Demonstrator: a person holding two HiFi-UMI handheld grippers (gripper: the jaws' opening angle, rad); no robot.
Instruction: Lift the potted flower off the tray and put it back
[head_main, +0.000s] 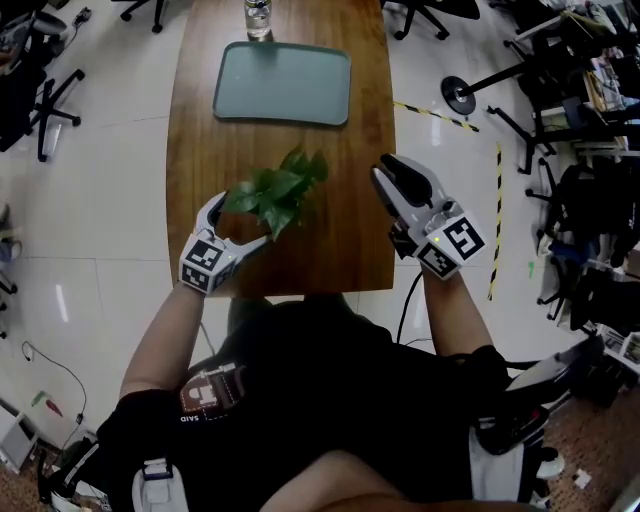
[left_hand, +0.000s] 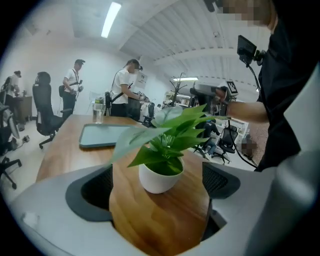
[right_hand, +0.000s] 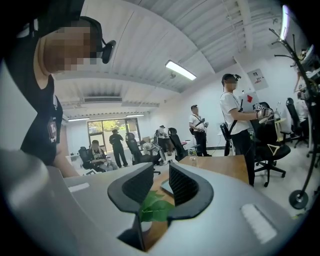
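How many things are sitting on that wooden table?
3: a potted plant near the front edge, a tray farther back, a clear bottle beyond the tray.

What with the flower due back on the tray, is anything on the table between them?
Nothing visible: only bare table lies between the potted flower and the empty tray. The clear bottle stands beyond the tray.

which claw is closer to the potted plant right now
Left. The left claw is open at the potted plant, jaws either side of its pot, not gripping; the right claw stands apart to its right.
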